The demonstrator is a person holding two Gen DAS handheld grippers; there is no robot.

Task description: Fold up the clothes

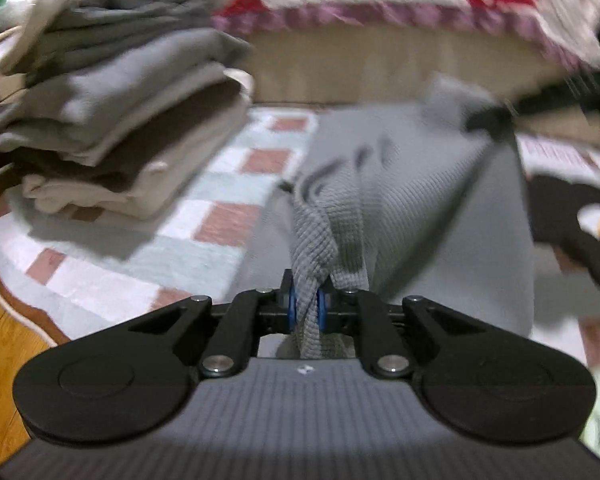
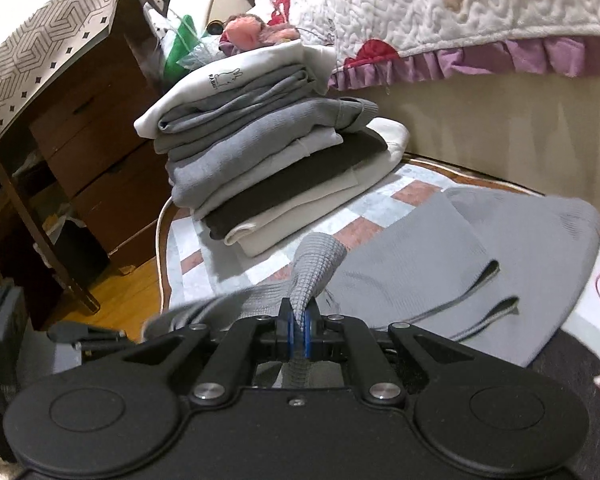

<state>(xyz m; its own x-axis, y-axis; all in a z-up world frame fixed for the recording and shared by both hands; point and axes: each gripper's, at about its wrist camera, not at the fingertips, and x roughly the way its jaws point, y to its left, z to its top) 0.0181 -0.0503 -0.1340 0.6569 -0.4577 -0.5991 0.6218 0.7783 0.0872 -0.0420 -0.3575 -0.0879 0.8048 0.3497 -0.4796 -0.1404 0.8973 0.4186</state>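
Pinching the grey ribbed knit garment [image 1: 400, 184] in both jaws, left gripper [image 1: 307, 307] and right gripper [image 2: 299, 330] should lift evenly, keeping the edge taut above the checked rug [image 2: 228, 248].

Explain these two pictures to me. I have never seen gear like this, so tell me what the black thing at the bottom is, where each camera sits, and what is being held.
The black shape is a hand-held two-finger gripper; a person carries one in each hand, and no robot arm is involved. Each gripper has a wide-angle camera looking forward along its fingers, so one picture comes from each hand. The left gripper and the right gripper are each shut on a bunched piece of the same grey ribbed garment, which otherwise lies on a checked rug. Beside it stands a stack of folded clothes, in front of a bed with a quilted cover. A wooden cabinet stands on the left.
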